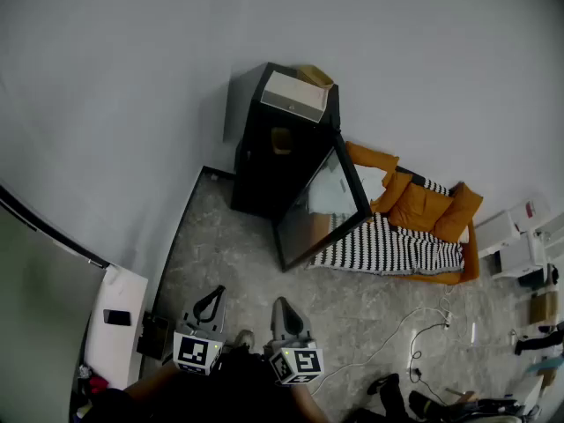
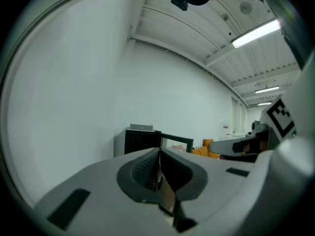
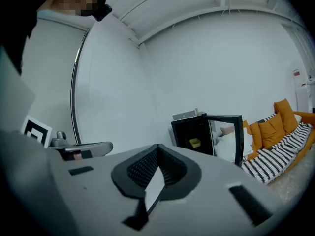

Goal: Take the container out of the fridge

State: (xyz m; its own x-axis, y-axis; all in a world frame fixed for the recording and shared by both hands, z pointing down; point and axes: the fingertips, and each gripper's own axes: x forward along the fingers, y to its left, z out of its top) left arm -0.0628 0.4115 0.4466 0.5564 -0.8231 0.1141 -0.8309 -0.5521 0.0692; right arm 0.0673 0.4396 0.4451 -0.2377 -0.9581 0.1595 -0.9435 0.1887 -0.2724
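Container (image 3: 195,142), small and yellow, sits inside the open black fridge (image 1: 256,166) at twelve o'clock, well apart from us. Left gripper (image 1: 213,298), then right gripper (image 1: 281,307), each has its jaws pressed together, holding nothing. We judge it light, rigid plastic, so we'd pinch its rim.

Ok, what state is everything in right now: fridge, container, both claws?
Fridge door: swung wide open.
Container: inside the fridge, not yet taken out.
Left claw: shut, nothing in it, away from the fridge.
Right claw: shut, nothing in it, away from the fridge.
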